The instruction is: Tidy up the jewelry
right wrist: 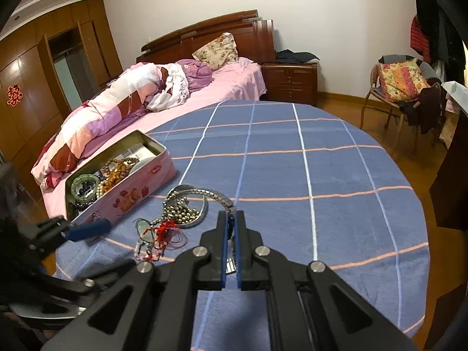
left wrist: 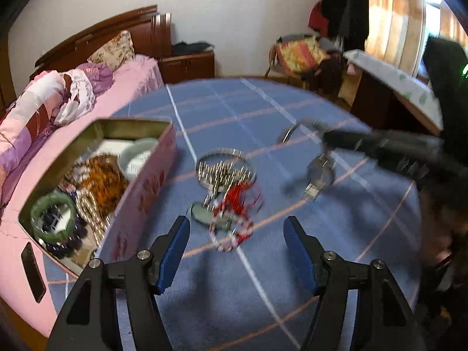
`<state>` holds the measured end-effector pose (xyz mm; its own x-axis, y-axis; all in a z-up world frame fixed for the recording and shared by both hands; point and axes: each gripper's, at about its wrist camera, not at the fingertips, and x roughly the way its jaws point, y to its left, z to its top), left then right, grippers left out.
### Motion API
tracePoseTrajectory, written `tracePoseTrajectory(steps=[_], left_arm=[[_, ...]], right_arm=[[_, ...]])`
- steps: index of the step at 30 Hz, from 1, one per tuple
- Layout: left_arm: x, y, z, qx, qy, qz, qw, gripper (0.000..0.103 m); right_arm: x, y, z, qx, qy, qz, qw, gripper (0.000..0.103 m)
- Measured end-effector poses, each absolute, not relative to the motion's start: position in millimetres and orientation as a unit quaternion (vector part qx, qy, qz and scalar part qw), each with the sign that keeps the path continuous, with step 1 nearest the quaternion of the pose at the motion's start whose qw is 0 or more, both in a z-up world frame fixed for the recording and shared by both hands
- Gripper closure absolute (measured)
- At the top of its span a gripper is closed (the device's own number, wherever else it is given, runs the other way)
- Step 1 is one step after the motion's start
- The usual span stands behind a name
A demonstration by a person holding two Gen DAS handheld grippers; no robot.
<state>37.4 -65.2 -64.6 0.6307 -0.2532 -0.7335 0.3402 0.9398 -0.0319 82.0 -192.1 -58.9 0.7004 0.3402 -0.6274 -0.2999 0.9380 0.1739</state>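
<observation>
Left fingers (left wrist: 237,244) spread over blurred red beads (left wrist: 234,219); right fingers (right wrist: 233,234) clamp a half-hidden watch (right wrist: 225,201).

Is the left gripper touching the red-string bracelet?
Apart. The left wrist view shows the left gripper open, bare blue cloth between both pads and the red-string bracelet.

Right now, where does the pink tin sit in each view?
Left wrist: pink tin at left, beside the left gripper.
Right wrist: tin left of centre, beyond the bead pile.
Shared landmark: red cord on the cloth.
</observation>
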Motion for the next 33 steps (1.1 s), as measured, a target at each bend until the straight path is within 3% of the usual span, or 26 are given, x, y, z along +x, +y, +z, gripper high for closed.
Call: tracePoseTrajectory(steps=[11,13,17,19,20,25,33], left_arm=[[47.0,-72.3,-54.6,0.048,0.376,-0.166,0.910,0.036],[50.5,-84.3,-57.2,0.061,0.375,-0.176,0.908,0.042],[66.4,-94.3,-70.7,0.064,0.402,-0.188,0.894,0.066],[72.1,-95.8,-76.6,0.068,0.412,-0.186,0.889,0.086],[73.0,-96.1,-77.1,0.066,0.414,-0.185,0.889,0.103],[61.9,-81.1,-51.5,0.057,0.374,-0.164,0.911,0.103],[37.7,-46.2,33.3,0.029,0.280,-0.161,0.946,0.103]], right_arm=[[79.8,-196.5,-58.9,0.031,0.345,0.170,0.922,0.097],[80.6,-199.1,-58.6,0.033,0.346,0.167,0.923,0.097],[81.5,-199.9,-57.9,0.034,0.345,0.164,0.924,0.097],[81.7,-200.1,-58.4,0.035,0.345,0.165,0.924,0.097],[81.8,-200.2,-58.8,0.035,0.344,0.165,0.924,0.097],[82.1,-200.4,-58.4,0.037,0.343,0.168,0.923,0.097],[77.8,-196.9,-44.1,0.038,0.327,0.176,0.928,0.097]])
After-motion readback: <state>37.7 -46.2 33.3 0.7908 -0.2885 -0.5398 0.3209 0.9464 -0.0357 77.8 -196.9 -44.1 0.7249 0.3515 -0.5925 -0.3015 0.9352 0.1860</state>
